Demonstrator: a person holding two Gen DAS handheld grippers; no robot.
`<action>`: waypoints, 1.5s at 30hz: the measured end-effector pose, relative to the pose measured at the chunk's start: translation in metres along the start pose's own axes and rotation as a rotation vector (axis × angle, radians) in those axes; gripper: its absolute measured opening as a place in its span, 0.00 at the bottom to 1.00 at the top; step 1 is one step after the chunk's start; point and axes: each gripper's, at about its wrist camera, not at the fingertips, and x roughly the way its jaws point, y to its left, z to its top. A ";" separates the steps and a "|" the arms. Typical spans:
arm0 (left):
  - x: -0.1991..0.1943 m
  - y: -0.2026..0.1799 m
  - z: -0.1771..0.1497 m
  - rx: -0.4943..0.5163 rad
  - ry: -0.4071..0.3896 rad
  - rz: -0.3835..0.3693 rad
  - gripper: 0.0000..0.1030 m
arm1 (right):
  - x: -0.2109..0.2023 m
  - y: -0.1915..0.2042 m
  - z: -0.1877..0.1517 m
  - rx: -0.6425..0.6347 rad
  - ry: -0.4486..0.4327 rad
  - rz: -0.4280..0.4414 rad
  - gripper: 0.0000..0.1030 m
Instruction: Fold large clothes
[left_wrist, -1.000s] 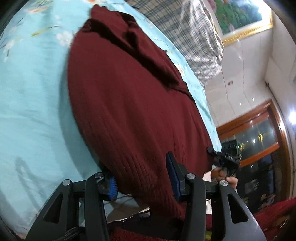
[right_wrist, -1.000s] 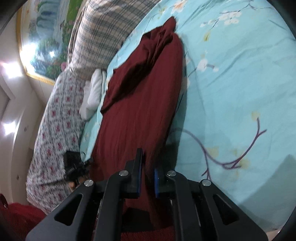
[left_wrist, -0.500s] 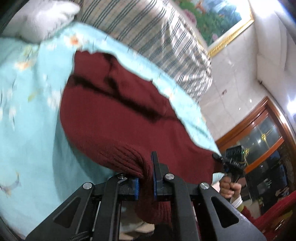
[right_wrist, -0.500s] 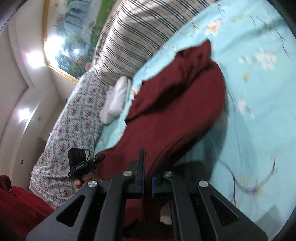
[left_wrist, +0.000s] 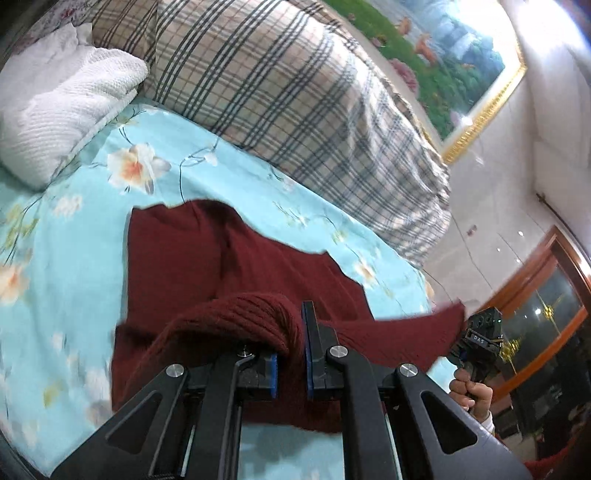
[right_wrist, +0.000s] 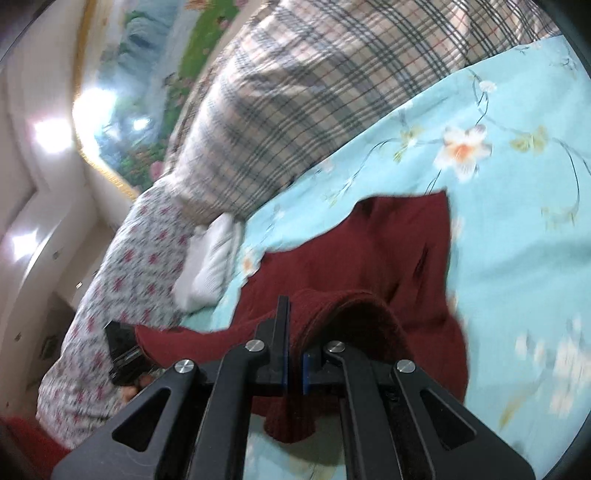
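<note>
A dark red knitted sweater (left_wrist: 229, 266) lies on the light blue flowered bedsheet (left_wrist: 66, 236). My left gripper (left_wrist: 290, 354) is shut on its ribbed hem, lifted above the rest of the cloth. My right gripper (right_wrist: 293, 350) is shut on the other end of the hem of the sweater (right_wrist: 399, 251) and holds it up too. The hem stretches between the two grippers. Each view shows the other gripper: the right one (left_wrist: 480, 343) at the lower right, the left one (right_wrist: 123, 354) at the left.
A large plaid pillow (left_wrist: 295, 92) lies across the head of the bed. A white knitted bundle (left_wrist: 62, 107) sits beside it. A flowered quilt (right_wrist: 103, 295) is at the bed's side. A framed picture (left_wrist: 450, 55) hangs on the wall.
My left gripper closed on the hem. Both grippers then lifted the hem and carried it toward the pillows, folding the lower part over the upper part.
</note>
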 end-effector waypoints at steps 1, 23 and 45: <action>0.008 0.003 0.006 -0.004 0.001 0.011 0.08 | 0.010 -0.006 0.010 0.013 0.003 -0.020 0.05; 0.113 0.089 0.032 -0.141 0.137 0.115 0.32 | 0.088 -0.098 0.042 0.162 0.123 -0.179 0.23; 0.132 0.070 0.062 -0.041 0.120 0.250 0.40 | 0.134 -0.041 0.059 -0.154 0.127 -0.344 0.37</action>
